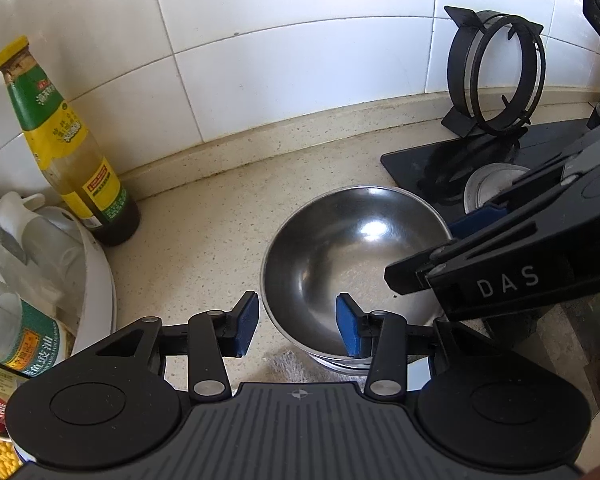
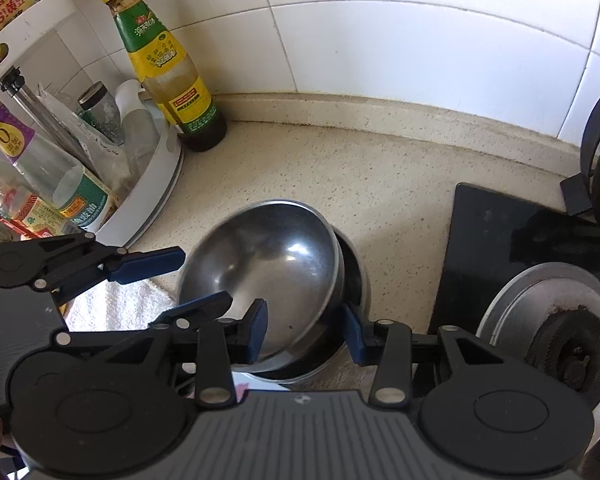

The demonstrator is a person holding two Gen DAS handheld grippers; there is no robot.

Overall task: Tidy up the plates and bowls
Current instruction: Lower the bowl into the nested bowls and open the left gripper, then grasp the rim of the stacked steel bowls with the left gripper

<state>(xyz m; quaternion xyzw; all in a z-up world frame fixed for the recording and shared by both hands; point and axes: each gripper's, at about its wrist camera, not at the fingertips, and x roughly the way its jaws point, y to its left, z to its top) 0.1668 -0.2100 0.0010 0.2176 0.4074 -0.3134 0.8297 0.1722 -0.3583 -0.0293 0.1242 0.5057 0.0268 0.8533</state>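
A shiny steel bowl (image 1: 352,248) sits tilted in a lower steel bowl (image 2: 356,276) on the beige counter, on a white cloth (image 2: 112,308). My left gripper (image 1: 298,324) is open and straddles the top bowl's near-left rim, one pad outside and one inside. My right gripper (image 2: 306,334) is also open across the bowl's right wall, its left pad inside and its right pad outside. In the left wrist view the right gripper (image 1: 426,248) reaches in from the right over the bowl. In the right wrist view the left gripper (image 2: 196,280) shows at the bowl's left edge.
A green and yellow sauce bottle (image 1: 66,148) stands by the tiled wall. A white round rack (image 2: 156,184) full of bottles fills the left corner. To the right lie the black stove top (image 2: 484,248), a burner (image 2: 560,344) and a pan support (image 1: 500,76) leaning on the wall.
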